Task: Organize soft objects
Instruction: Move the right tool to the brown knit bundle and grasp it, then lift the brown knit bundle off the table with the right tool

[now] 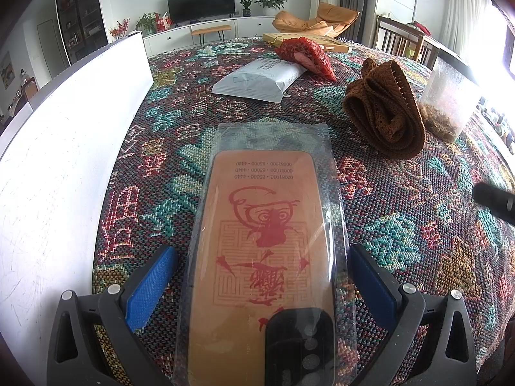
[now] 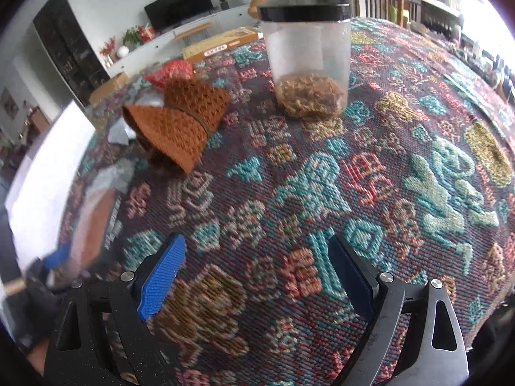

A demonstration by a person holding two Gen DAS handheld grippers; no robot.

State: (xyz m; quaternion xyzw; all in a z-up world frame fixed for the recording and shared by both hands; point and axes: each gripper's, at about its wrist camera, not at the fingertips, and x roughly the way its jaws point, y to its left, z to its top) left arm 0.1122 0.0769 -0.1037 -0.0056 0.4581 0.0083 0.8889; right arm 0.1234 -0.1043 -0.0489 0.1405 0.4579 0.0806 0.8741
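So the left gripper (image 1: 264,276) is spread wide, blue fingers (image 1: 151,286) on either side of a clear-wrapped orange packet (image 1: 260,241) with red print on it. The packet lies flat on the patterned cloth (image 1: 402,225) between the fingers, and neither finger looks like it's touching it, so nothing is gripped. A white board (image 1: 64,148) runs along the left edge of the surface.

Further back there's a folded brown knit (image 1: 384,109), sitting just beside a clear jar (image 1: 450,96) with a black lid and some brownish stuff at the bottom. Behind those, a white pouch (image 1: 257,80) with a red mesh bundle (image 1: 305,54) resting on its far end, and a flat yellow box (image 1: 331,43) at the far edge.

The right gripper (image 2: 257,273) is also wide open and holding nothing, hovering over bare cloth. In its view the knit (image 2: 177,125) is up to the left and the jar (image 2: 307,61) straight ahead, both well apart from the fingers. The left side of that view is blurry.
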